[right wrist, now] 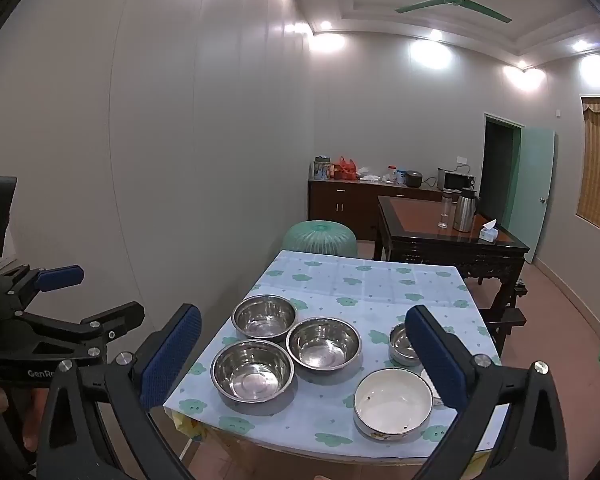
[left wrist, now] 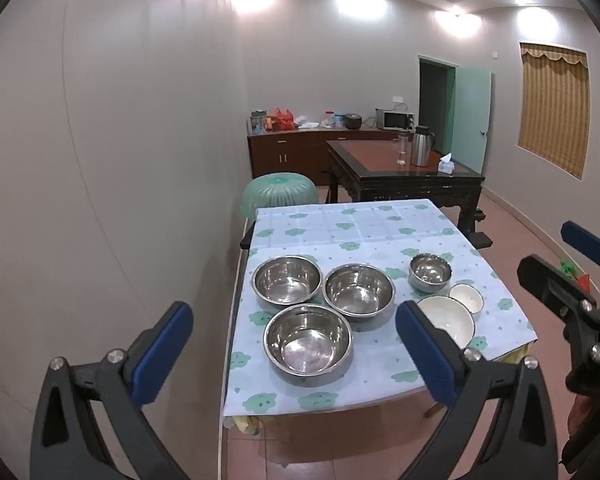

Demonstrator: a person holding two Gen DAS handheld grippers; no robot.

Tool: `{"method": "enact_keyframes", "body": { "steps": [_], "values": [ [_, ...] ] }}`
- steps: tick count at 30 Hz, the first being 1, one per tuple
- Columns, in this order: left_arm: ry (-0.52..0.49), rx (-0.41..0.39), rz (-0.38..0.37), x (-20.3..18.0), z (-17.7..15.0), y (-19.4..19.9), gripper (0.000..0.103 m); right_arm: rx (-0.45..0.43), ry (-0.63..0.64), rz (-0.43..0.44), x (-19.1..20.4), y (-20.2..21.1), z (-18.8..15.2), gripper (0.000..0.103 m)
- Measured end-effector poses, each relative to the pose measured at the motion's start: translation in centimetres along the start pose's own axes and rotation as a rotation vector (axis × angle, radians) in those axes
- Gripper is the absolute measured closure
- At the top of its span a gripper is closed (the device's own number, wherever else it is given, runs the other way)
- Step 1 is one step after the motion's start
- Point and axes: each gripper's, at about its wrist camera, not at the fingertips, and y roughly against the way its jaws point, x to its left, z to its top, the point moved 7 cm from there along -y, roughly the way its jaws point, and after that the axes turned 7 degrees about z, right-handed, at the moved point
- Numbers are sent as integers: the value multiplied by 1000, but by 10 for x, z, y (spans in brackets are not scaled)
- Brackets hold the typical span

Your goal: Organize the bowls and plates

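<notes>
Ahead, bowls (left wrist: 308,340) beyond open left claw (left wrist: 296,344)

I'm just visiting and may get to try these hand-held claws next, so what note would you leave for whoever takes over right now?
Left claw: open, empty, held short of the table.
Right claw: open, empty, also short of the table.
On the tablecloth: three large steel bowls clustered on the left; one small steel bowl further right; a large white bowl and a small white bowl at the right near edge.
Done: nothing; no bowl is stacked or held.
Left: probably nest the steel bowls together and the white ones together. No plates are visible.
</notes>
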Motion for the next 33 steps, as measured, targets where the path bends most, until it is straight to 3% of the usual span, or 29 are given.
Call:
{"method": "enact_keyframes", "body": {
  "steps": [33],
  "values": [
    [15,21,-16,-4,-6,-1,0,22,-9,-11,-3,1,6,0]
  ]
}}
